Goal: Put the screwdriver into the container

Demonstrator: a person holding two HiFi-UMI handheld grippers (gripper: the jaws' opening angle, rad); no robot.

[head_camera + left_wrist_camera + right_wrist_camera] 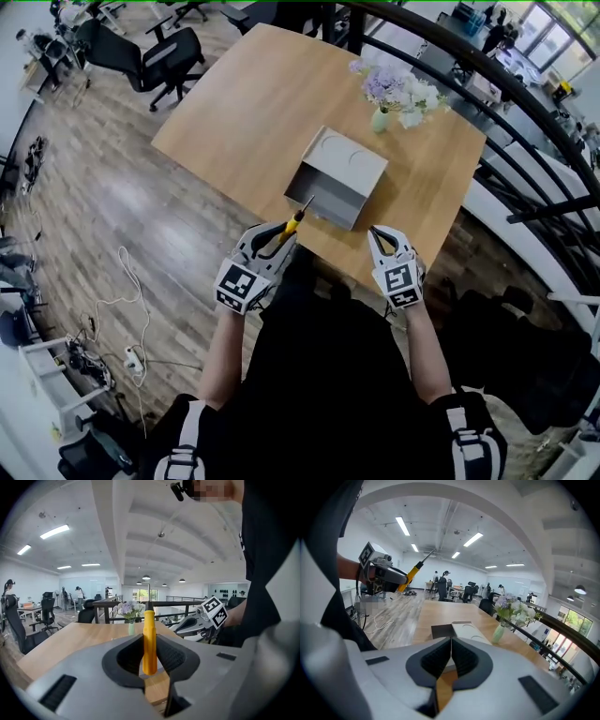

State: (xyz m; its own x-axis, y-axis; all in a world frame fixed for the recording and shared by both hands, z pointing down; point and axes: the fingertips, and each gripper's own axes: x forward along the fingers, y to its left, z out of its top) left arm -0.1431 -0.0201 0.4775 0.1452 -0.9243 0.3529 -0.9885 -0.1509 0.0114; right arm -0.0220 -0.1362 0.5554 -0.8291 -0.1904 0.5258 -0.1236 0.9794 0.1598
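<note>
One screwdriver (293, 222) slants forward from left gripper (277, 238) (right gripper (451, 648) closed).

We see the screwdriver (292, 223) with a yellow handle, a black collar and a bare metal shaft. It sits against the black ribbed pads (172, 656) of the pale grey left gripper (279, 236). The right gripper (382, 234) shows the same grey and black, and both bear black-and-white square markers (239, 284). The container (337, 175) is plain light grey on a table (253, 103) of warm light wood grain, and at the table's far right edge we note lilac and white flowers (398, 91) in a pale green vase (379, 120).
</note>
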